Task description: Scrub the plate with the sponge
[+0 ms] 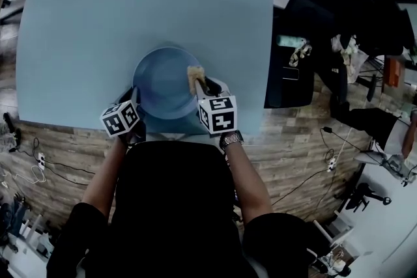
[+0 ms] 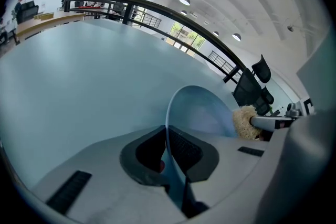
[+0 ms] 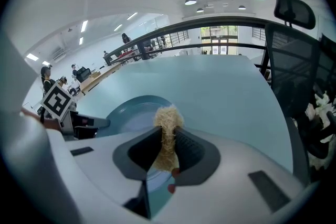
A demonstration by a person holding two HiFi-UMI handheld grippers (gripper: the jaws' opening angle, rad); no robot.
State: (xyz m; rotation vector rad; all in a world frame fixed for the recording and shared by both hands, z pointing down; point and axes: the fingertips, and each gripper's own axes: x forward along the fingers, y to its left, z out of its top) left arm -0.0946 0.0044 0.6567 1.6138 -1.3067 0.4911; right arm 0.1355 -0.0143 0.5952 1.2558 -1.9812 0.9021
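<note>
Head view: blue plate point(image 1: 163, 84) sat at the near edge of the tabletop point(image 1: 130, 10), left gripper point(image 1: 135, 99) at its left rim, right gripper point(image 1: 203, 85) with the sponge point(image 1: 194, 77) over its right side. Left gripper view: jaws clamped on the plate rim. Right gripper view: jaws closed on the tan, fibrous sponge, plate just beyond.

Blue plate point(image 1: 161, 83), fibrous sponge point(image 1: 194, 77) atop
</note>
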